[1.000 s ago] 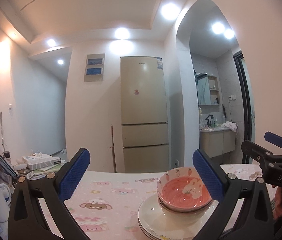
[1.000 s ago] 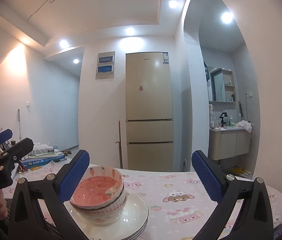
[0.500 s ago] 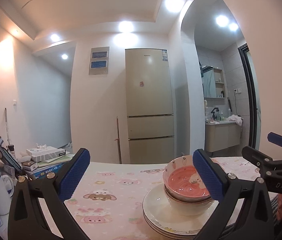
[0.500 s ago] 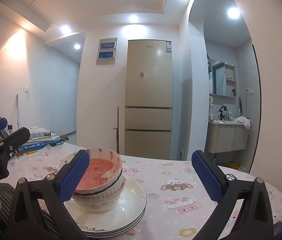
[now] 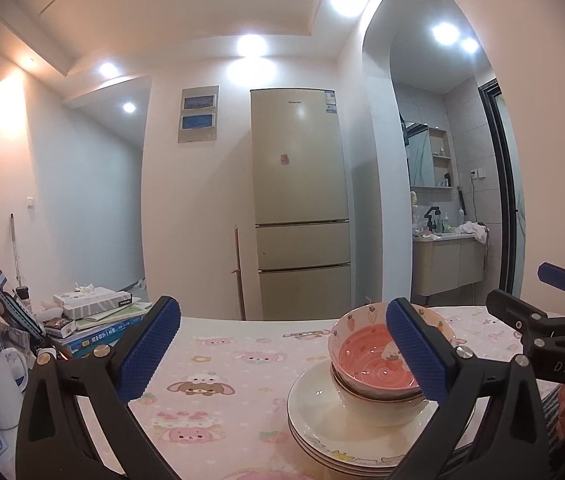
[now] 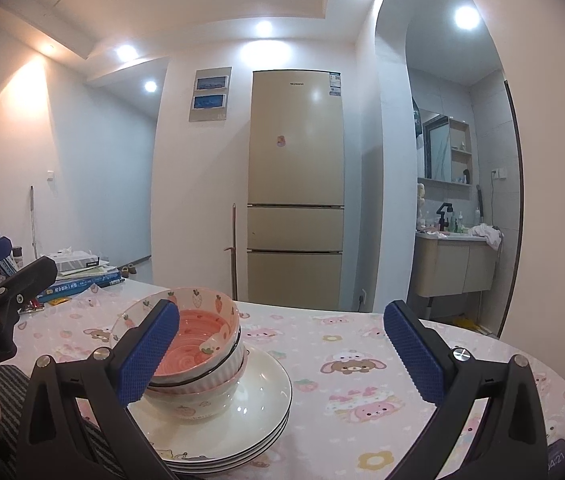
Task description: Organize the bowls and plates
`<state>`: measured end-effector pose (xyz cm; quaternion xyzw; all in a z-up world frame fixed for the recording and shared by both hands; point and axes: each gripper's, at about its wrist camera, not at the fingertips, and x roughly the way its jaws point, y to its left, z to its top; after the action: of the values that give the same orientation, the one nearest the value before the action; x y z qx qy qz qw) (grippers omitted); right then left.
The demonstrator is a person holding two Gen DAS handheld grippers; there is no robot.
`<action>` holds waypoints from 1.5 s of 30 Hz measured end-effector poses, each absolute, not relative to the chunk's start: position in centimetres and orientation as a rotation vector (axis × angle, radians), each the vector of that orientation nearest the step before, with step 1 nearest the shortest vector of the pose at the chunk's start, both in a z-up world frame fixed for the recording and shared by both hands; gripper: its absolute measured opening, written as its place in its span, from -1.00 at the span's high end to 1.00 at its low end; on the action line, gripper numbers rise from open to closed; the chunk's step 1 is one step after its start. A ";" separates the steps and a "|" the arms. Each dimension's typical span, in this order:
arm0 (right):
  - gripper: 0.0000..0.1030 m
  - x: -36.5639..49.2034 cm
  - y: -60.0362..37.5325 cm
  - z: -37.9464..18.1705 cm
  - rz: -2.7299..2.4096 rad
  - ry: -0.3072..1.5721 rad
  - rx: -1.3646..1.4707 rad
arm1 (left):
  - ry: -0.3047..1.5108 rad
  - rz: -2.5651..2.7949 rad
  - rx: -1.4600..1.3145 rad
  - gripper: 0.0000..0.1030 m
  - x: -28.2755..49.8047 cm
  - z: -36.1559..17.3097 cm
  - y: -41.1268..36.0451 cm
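The bowls (image 6: 198,344) sit nested, pink one uppermost, on a stack of plates (image 6: 258,408) on the bench (image 6: 362,360). Like goes with like and the wide pieces lie at the bottom, which looks like a finished, stable pile.

From the left claw (image 5: 282,352) the pile lies ahead and to the right, with the right finger's pad overlapping the bowl rim in view; whether it touches cannot be told. From the right claw (image 6: 282,352) the pile lies ahead and to the left, partly behind its left pad.

Both claws stand wide apart and hold nothing. Each hangs at about bowl height over the bench, flanking the pile, so neither seems set for a grasp. I judge the sorting largely done, with nothing else loose in sight.
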<state>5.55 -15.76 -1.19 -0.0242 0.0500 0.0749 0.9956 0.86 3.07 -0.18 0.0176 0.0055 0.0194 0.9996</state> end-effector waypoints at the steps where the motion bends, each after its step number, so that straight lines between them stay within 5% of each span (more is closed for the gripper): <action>1: -1.00 5.6 -15.8 -1.2 0.149 0.102 -0.048 | 0.010 0.039 0.035 -0.99 0.8 -0.2 3.1; 45: -1.00 6.4 -16.5 -1.2 0.156 0.149 -0.029 | 0.037 0.024 0.019 -0.99 1.6 -0.7 3.1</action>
<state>6.41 -16.55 -1.17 -0.0144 0.0742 0.0776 0.9941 1.62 3.11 -0.68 0.0096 0.0185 0.0120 0.9997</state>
